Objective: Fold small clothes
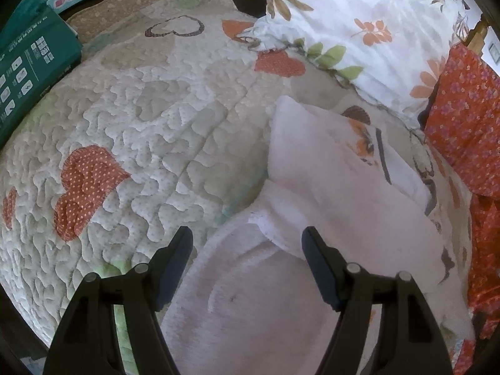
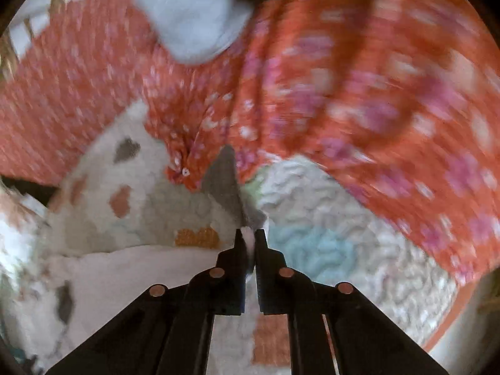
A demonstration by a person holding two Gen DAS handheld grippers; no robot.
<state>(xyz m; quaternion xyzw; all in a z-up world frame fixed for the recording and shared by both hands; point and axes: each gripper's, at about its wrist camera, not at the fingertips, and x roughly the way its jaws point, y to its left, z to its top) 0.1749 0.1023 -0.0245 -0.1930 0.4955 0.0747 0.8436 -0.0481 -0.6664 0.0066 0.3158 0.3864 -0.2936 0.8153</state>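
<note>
A small pale pink fleece garment (image 1: 312, 193) lies crumpled on a quilted cream bedspread with orange heart patches (image 1: 156, 118), in the near right part of the left wrist view. It is not flat yet; one part stands up in a soft point and a seam edge is turned over near the fingers. The left gripper (image 1: 247, 240) hangs just above the near end of this garment with its jaws spread wide, one finger over the bedspread and the other over the pink cloth, and nothing is pressed between them. I judge that it waits there to take the near edge once the cloth is pulled straight.

The right gripper (image 2: 249, 240) has its jaws pressed together on a thin bit of white cloth (image 2: 249, 243). The picture is blurred, so I cannot say for sure that this bit belongs to the pink garment, but it seems likely that this hand draws out one corner to spread it.

An orange dress with small pink flowers (image 2: 359, 93) lies beyond and to the right, probably another piece to fold. A white pillow with orange flowers (image 1: 359, 22) is at the far side, and a dark green box (image 1: 28, 68) lies at the far left.
</note>
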